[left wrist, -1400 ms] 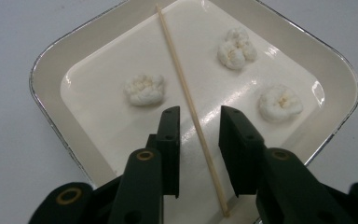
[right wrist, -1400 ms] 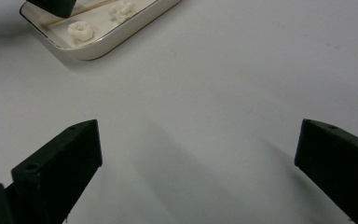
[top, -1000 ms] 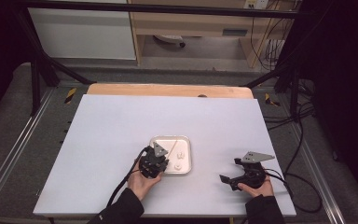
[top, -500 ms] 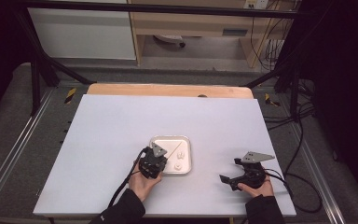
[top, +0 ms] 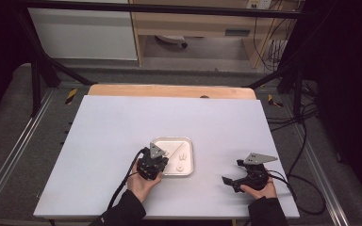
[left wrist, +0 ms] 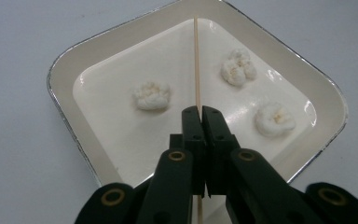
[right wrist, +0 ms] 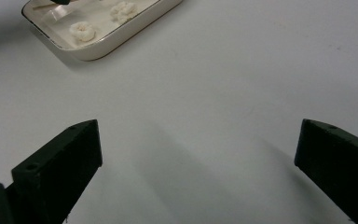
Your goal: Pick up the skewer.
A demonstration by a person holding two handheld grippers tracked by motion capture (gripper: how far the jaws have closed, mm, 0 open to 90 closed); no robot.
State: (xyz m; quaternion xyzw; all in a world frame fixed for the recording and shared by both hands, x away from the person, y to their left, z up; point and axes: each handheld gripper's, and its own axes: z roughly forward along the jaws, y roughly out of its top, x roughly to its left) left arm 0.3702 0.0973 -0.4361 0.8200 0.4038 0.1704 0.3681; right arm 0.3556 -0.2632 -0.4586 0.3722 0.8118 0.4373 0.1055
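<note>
A thin, pale wooden skewer (left wrist: pixel 196 60) lies across a shallow, square, cream-white tray (left wrist: pixel 65 74) near the white table's (top: pixel 113 127) front edge, pinched between the left gripper's (left wrist: pixel 201 112) closed jaws, among three white, lumpy pieces (left wrist: pixel 152 95). The right gripper (top: pixel 232 175), jaws spread wide, rests near the front right corner.

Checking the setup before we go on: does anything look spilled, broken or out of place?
Nothing stands out. The three white pieces lie inside the tray, none spilled. The left hand-held gripper is shut on a thin skewer over the tray. The right hand-held gripper is open above bare table.
</note>
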